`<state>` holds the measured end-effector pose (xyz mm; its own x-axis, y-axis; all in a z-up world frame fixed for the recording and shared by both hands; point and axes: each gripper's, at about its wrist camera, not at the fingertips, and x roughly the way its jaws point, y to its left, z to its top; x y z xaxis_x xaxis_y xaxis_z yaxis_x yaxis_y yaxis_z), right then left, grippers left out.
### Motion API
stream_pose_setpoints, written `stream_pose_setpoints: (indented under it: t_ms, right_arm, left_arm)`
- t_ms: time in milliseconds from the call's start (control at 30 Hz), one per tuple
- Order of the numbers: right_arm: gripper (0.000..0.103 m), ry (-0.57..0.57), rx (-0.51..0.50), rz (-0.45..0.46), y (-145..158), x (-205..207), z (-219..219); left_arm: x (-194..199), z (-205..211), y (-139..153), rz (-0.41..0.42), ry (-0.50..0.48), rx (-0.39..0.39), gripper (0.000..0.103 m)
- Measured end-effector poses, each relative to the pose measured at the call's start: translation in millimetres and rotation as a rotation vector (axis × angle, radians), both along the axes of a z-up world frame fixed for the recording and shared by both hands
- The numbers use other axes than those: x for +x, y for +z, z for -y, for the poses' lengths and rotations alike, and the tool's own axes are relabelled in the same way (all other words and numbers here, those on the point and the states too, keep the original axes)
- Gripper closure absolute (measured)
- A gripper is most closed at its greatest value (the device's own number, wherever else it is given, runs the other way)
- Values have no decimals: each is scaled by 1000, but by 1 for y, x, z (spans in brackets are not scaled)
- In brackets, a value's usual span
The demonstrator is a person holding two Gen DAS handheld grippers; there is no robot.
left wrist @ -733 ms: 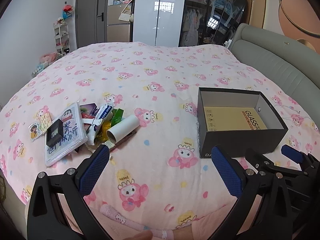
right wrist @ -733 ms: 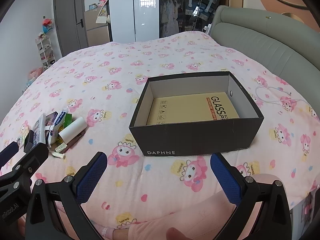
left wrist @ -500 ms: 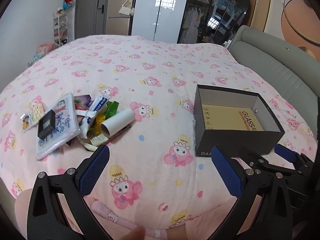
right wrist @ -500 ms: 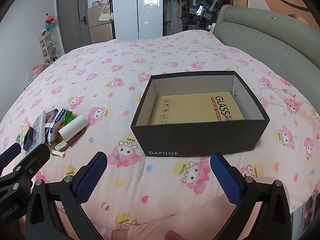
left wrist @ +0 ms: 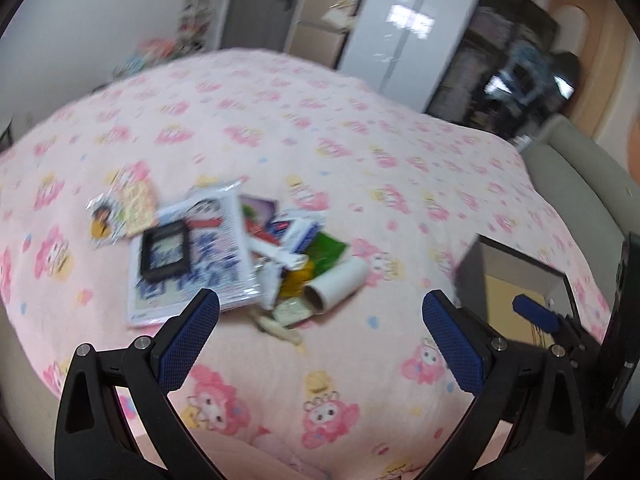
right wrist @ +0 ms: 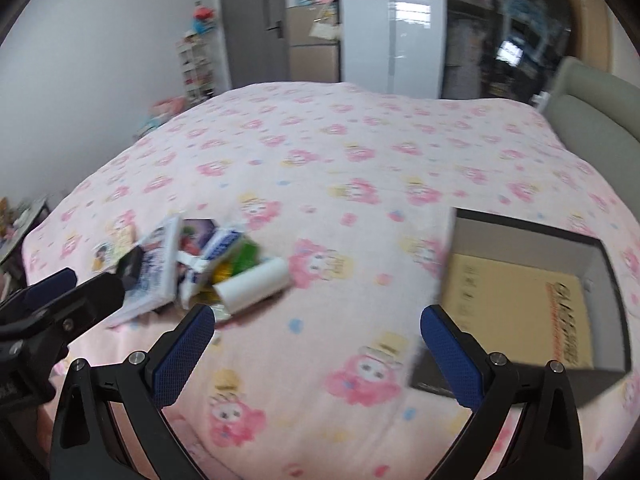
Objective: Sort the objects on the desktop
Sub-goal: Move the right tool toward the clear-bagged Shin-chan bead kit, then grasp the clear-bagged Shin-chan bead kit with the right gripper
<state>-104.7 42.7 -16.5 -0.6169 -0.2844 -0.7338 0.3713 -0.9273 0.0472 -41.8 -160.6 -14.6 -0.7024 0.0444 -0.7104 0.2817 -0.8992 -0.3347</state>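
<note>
A heap of small objects lies on the pink bedspread: a white roll (left wrist: 337, 285) (right wrist: 256, 283), a flat white packet (left wrist: 192, 256) with a small black frame (left wrist: 165, 251) on it, green and yellow wrappers (left wrist: 325, 251) and stickers (left wrist: 120, 212). An open black box (right wrist: 532, 300) (left wrist: 516, 280) with a yellow GLASS card (right wrist: 516, 312) inside sits to the right. My left gripper (left wrist: 320, 338) is open and empty, just short of the heap. My right gripper (right wrist: 318, 344) is open and empty, between the heap and the box. Both views are blurred.
The bed's near edge runs just under both grippers. A grey-green headboard (right wrist: 596, 120) stands at the right. Wardrobes (right wrist: 392, 28) and a door (right wrist: 256, 24) are beyond the bed, with shelves (right wrist: 196, 68) by the left wall.
Both grippers have swung left and moved forward toward the heap. The box has slid to the right edge of both views. Both stay open.
</note>
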Motion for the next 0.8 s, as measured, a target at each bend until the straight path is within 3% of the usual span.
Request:
stream_pose_setpoints:
  t_ms: [67,100,300,400,500,600,700,800]
  right_arm:
    - [5,56,-3,42,-9,-12,25]
    - [11,77,1,69,-16,-18,36]
    - [24,211,74,176,-52,-35,104]
    - [38,238,114,198,-67,-41,132]
    - [50,248,134,216,-81,-49,152]
    - [52,249,127,255,-93,-60,167]
    - [52,252,143,266,-104,-67,177]
    - [52,261,144,260,-107,-69,182]
  left_arm:
    - [-1,31,-12,40,43,97,0]
    - [0,43,-17,51,64,108,0]
    - [0,117,-53,139,176,126,2]
    - [-8,146,-86,222,188,161,12]
    - [-13,164,-118,272,165,297,23]
    - [-20,171,-142,317,135,380,30]
    - [-22,175,-152,334,138,378,30]
    - [-23,180,-157,355,161,306,30]
